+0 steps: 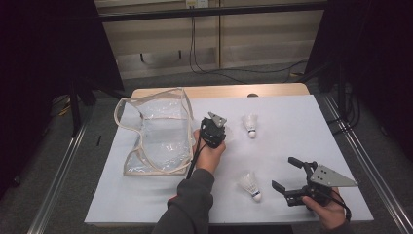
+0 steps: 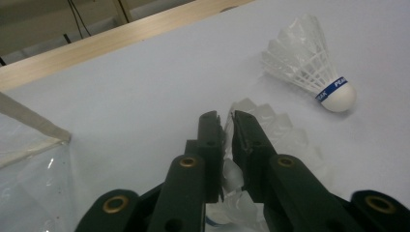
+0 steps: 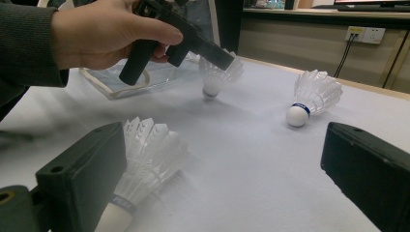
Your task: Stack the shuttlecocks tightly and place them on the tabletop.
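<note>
Three white shuttlecocks are on the white table sheet [image 1: 292, 131]. My left gripper [image 2: 227, 118] is shut on the feather skirt of one shuttlecock [image 2: 278, 128], whose crumpled feathers stick out past the jaws. In the right gripper view that left gripper [image 3: 231, 62] holds this shuttlecock [image 3: 215, 77] cork down at the table. A second shuttlecock [image 1: 250, 124] lies just right of the left gripper [image 1: 214, 127]. The third shuttlecock [image 1: 250, 185] lies near the front, left of my right gripper [image 1: 285, 173]. In its own view the right gripper [image 3: 222, 145] stands wide open with nothing between its jaws.
A clear plastic bag [image 1: 156, 131] with a beige rim lies open at the left of the table, close beside the left hand. The wooden table edge [image 1: 219, 90] runs along the back. Dark stands and cables flank the table.
</note>
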A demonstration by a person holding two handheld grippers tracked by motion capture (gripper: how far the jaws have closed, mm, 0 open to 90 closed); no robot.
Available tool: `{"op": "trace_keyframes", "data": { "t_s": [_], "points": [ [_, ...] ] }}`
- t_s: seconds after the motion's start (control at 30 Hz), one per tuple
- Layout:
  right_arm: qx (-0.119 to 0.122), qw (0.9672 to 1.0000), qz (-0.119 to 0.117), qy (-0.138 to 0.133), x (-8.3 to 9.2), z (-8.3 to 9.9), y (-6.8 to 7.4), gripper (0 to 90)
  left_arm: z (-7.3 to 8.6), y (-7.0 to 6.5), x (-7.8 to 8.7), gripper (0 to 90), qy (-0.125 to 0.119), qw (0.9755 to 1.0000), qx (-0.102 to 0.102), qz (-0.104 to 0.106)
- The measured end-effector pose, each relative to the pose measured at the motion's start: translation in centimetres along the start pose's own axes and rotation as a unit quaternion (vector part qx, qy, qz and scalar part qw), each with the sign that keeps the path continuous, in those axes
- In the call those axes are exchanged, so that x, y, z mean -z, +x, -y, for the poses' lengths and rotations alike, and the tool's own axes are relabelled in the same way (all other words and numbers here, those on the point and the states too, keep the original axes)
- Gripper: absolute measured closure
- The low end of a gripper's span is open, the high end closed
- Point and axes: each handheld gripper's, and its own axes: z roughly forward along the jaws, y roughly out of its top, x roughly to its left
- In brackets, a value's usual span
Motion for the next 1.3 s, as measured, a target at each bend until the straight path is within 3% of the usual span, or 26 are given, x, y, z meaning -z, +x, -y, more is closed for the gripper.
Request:
{"op": "trace_keyframes", "data": {
  "t_s": [0.23,0.53,0.73,0.97,1.07,1.3],
  "points": [
    [-0.001,1.0000,0.000,-0.001,0.0,0.0,0.0,1.5,-0.1,0.3,0.2,84.6,-0.001,0.9998,0.002,-0.017],
    [-0.001,1.0000,0.000,-0.001,0.1,0.0,0.0,1.5,-0.6,0.5,0.4,84.6,0.019,0.9988,-0.010,-0.043],
    [0.000,1.0000,0.001,-0.002,0.1,0.0,0.0,1.5,-0.4,0.6,0.3,84.5,0.025,0.9985,-0.006,-0.049],
    [0.001,1.0000,0.001,-0.002,0.2,0.0,0.0,1.5,-0.3,0.6,0.0,84.1,0.030,0.9987,-0.001,-0.042],
    [0.000,1.0000,0.001,-0.003,0.2,0.0,0.0,1.5,-0.3,0.4,-0.1,77.1,0.023,0.9994,0.012,-0.022],
    [-0.001,1.0000,0.000,-0.001,0.1,0.0,0.0,1.5,-0.7,-0.5,-0.3,68.8,0.011,0.9998,0.012,0.008]
  ]
}}
